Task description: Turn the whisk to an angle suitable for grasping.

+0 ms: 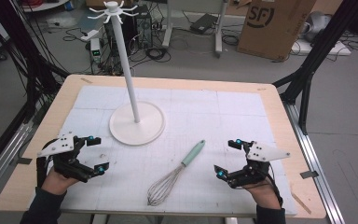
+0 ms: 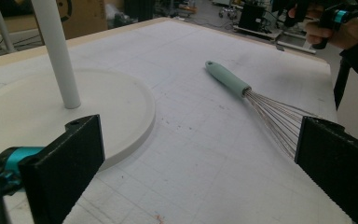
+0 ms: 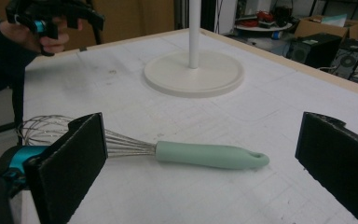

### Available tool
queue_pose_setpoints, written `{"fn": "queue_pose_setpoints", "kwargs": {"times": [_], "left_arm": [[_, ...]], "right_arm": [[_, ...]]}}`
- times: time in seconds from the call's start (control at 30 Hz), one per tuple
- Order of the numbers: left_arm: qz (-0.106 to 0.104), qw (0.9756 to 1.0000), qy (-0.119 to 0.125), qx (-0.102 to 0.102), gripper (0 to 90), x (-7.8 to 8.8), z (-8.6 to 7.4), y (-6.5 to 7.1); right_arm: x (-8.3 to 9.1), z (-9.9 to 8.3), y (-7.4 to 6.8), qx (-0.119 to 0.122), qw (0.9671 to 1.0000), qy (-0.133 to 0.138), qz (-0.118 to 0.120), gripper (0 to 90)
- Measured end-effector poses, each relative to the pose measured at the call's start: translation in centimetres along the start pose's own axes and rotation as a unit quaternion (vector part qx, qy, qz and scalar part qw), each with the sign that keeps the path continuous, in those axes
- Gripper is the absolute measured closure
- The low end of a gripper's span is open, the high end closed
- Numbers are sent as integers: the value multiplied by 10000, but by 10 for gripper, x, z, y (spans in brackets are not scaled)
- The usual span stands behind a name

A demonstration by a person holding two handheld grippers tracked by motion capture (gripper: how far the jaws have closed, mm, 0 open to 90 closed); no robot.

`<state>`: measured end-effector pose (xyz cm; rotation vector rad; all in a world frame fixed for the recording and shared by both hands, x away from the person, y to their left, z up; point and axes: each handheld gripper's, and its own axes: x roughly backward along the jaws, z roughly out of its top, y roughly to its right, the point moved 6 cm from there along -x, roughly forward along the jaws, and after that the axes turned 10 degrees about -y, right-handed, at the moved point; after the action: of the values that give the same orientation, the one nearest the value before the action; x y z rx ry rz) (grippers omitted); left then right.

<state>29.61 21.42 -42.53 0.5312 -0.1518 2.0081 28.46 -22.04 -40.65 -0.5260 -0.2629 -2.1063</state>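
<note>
Between left gripper [image 1: 95, 153] and right gripper [image 1: 228, 159]: whisk [image 1: 175, 174], untouched.

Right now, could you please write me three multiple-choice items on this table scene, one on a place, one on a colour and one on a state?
1. Where does the whisk lie?
A. on the stand's base
B. on the mat between the two tongs
C. hung from a hook

2. What colour is the whisk's handle?
A. red
B. black
C. pale green

3. How do the left tongs and the right tongs stand?
A. both open and empty
B. both shut on the whisk
C. left shut, right open

Answers: 1 B, since the high view shows it flat on the white mat, apart from the white hook stand. 2 C, as the right gripper view shows a mint handle. 3 A, as each gripper view shows its jaws wide apart with nothing between them.
</note>
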Motion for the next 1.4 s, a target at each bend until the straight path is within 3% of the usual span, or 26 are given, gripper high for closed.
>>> {"fn": "queue_pose_setpoints", "kwargs": {"times": [0.3,0.33,0.4,0.53,0.83,1.07,1.23,1.3,1.33,1.37,1.4], "left_arm": [[34,10000,-18,2,20,-1,0,-1],[21,10000,3,7,20,-1,1,-1],[31,10000,7,5,20,-1,1,-2],[33,10000,-47,-4,20,-2,0,-1],[12,10000,-90,-34,20,-2,-1,0],[14,9999,-98,-51,20,-2,-2,0],[34,9999,-118,-51,20,-2,-2,0],[43,9999,-128,-53,20,-2,-2,0],[48,9999,-130,-53,20,-2,-2,0],[44,9999,-126,-62,20,-2,-2,0],[35,9999,-134,-59,20,-2,-2,0]], "right_arm": [[-6,-7,4,76,9993,-214,306,9],[-6,-7,7,67,9987,-268,433,10],[-6,-6,10,113,9985,-305,444,37],[-6,-6,21,262,9956,-609,664,195],[-9,-14,29,496,9853,-1178,1135,272],[-7,-13,36,684,9773,-1618,1181,342],[-10,-12,42,760,9724,-1873,1161,476],[-15,-12,44,855,9683,-2080,1083,612],[-15,-12,44,855,9683,-2080,1083,612],[-18,-11,46,959,9637,-2221,1128,709],[-20,-11,48,1012,9623,-2262,1119,748]]}}
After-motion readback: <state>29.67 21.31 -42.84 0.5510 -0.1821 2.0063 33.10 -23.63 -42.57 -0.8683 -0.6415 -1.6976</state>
